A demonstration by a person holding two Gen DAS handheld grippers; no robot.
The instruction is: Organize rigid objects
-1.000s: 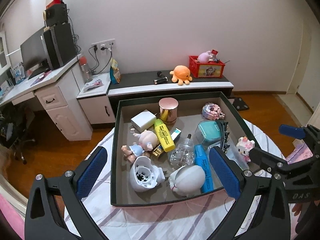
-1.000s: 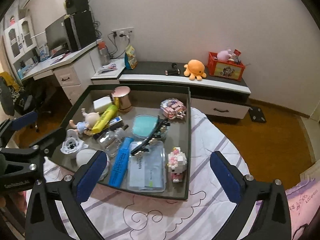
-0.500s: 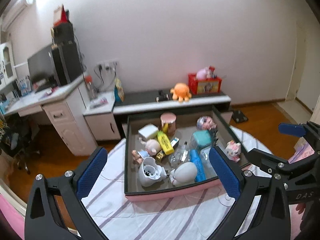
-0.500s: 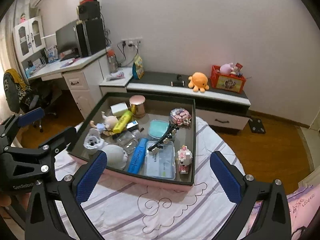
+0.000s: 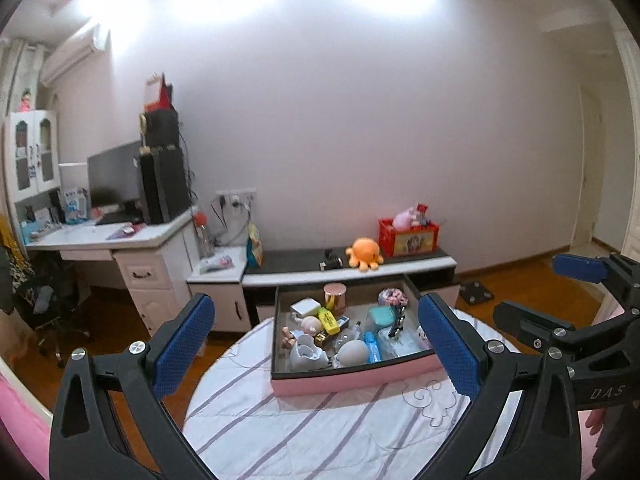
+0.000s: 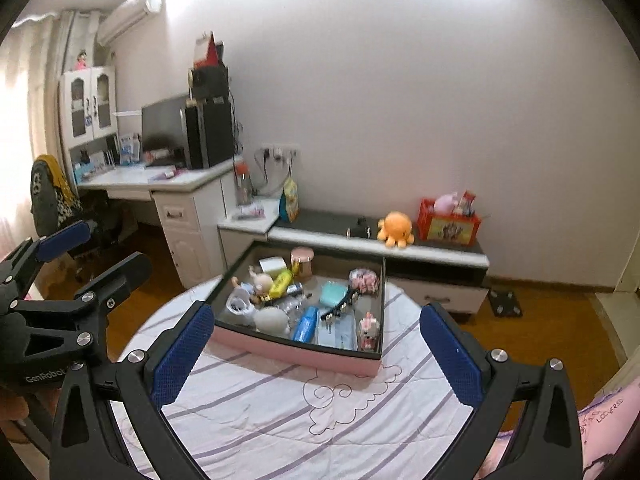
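Note:
A pink box (image 5: pixel 352 376) (image 6: pixel 296 352) with a dark rim sits on the round table, filled with small items: a yellow marker (image 5: pixel 329 319) (image 6: pixel 281 280), a rose-gold jar (image 5: pixel 335 293) (image 6: pixel 302 260), a teal case (image 5: pixel 380 317) (image 6: pixel 333 293), a blue tube (image 6: pixel 306 323), a pink block figure (image 6: pixel 369 330) and a white egg-shaped toy (image 5: pixel 352 352). My left gripper (image 5: pixel 316 344) is open, well back from the box, empty. My right gripper (image 6: pixel 316 352) is open and empty too, also held back and above the cloth.
The round table wears a white cloth (image 6: pixel 280 412) with purple stripes. Behind it stands a low cabinet (image 5: pixel 348 268) with an orange plush octopus (image 5: pixel 363 252) and a red crate (image 5: pixel 408 236). A white desk (image 5: pixel 112 240) with monitor stands left. Wood floor surrounds the table.
Both grippers have pulled back and up from the box, which now looks smaller and farther. Both stay open. The box contents have not moved.

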